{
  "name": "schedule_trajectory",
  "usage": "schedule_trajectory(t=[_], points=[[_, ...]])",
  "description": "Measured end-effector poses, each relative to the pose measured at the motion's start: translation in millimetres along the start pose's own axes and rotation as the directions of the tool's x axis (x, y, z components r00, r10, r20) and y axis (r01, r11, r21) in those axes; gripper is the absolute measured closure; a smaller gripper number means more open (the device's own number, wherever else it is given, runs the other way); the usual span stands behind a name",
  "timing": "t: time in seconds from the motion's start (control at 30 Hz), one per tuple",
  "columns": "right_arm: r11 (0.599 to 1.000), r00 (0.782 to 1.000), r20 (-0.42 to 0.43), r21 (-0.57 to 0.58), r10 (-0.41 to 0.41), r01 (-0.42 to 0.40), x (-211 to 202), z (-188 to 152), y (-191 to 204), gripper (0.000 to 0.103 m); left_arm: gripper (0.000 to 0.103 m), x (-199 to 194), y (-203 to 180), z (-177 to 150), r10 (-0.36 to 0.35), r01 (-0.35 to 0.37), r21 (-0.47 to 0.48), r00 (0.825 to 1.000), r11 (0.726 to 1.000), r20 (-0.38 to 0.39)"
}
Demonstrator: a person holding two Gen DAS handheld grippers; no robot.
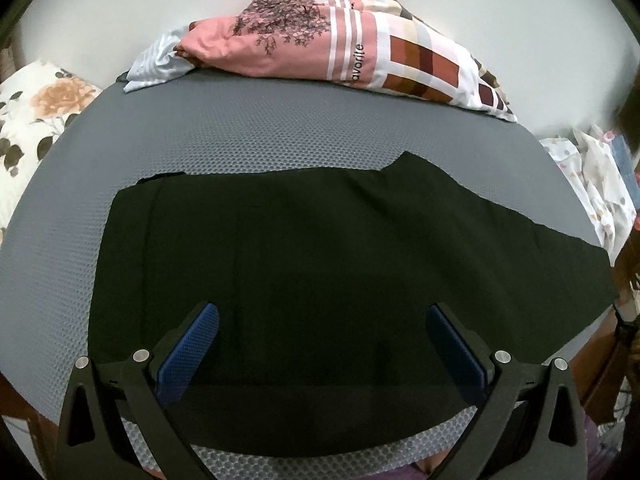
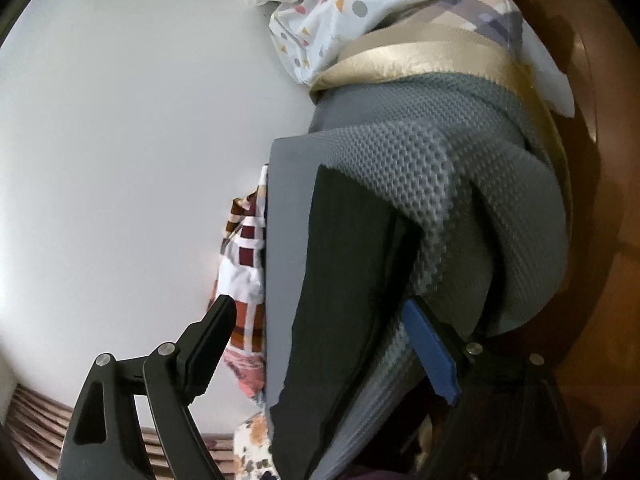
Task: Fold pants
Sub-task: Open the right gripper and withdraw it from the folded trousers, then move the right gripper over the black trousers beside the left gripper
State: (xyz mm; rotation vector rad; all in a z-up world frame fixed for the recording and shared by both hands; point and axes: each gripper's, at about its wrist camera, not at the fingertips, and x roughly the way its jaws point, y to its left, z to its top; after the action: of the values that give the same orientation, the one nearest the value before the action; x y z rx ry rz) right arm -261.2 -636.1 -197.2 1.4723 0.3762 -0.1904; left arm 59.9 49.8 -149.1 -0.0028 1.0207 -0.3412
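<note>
Black pants [image 1: 320, 248] lie spread flat on a grey mesh mattress [image 1: 248, 124], one leg running off to the right. My left gripper [image 1: 322, 312] hovers over their near part, wide open, its blue pads [image 1: 192, 344] apart and holding nothing. In the right wrist view the scene is tilted sideways: the pants [image 2: 340, 272] lie along the mattress [image 2: 404, 148] near its corner. My right gripper [image 2: 318, 306] stands open around that end. One finger is in free air. The blue pad [image 2: 430, 346] sits by the mattress edge, and no pad presses the cloth.
A pink and checked pillow [image 1: 320, 44] lies at the mattress's far edge, a floral pillow [image 1: 36, 116] at the left. Patterned bedding [image 2: 320, 12] is bunched by the right corner. A wooden bed frame [image 2: 600, 200] runs beyond the mattress, and a pale wall [image 2: 120, 140] stands behind.
</note>
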Motion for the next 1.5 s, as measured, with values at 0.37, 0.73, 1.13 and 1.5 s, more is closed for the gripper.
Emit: schedule_trajectory(t=[0.37, 0.73, 1.13, 1.5], points=[[0.996, 0.998, 0.043, -0.068, -0.053, 0.056, 17.7, 22.2, 16.4, 0.018, 0.000, 2.7, -2.3, -2.2, -0.003, 0.003, 0.002, 1.000, 1.000, -0.017], [0.956, 0.979, -0.042, -0.228, -0.201, 0.187, 43.3, 12.4, 34.7, 0.068, 0.000, 6.9, -1.4, -1.9, -0.005, 0.005, 0.000, 0.999, 1.000, -0.033], [0.943, 0.956, -0.058, -0.194, -0.288, 0.272, 63.4, 12.9, 31.9, 0.092, 0.000, 1.8, -9.8, 0.4, -0.015, 0.015, 0.038, 1.000, 0.999, -0.006], [0.937, 0.980, -0.106, -0.326, -0.167, 0.124, 73.4, -42.5, 116.3, 0.091, 0.000, -3.8, -12.0, 2.7, -0.055, 0.055, 0.022, 0.999, 0.998, -0.003]])
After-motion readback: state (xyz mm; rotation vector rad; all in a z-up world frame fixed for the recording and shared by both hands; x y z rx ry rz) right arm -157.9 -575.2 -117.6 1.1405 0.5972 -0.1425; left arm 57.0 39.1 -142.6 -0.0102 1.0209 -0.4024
